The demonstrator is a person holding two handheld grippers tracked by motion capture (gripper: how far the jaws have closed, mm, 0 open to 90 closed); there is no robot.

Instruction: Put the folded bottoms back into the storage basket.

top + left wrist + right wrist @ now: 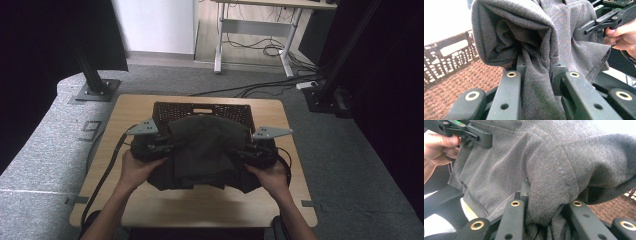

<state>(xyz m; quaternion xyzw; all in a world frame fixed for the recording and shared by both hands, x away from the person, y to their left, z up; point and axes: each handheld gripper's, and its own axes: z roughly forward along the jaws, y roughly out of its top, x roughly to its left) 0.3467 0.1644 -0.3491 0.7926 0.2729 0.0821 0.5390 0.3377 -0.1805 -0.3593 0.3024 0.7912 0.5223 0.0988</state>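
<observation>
Both the left gripper (167,146) and the right gripper (241,152) are clamped on a dark grey woven garment (207,150), held above the desk (200,210) just before the brown wicker basket (200,111); the likely next move carries it over the rim, then releases

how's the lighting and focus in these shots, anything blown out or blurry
High view: dim, the dark garment loses detail against the basket. Left gripper view: top left background blown out white, weave sharp, near jaws slightly soft. Right gripper view: upper right corner washed out, cloth stitching crisp, the far hand a little blurred.
</observation>
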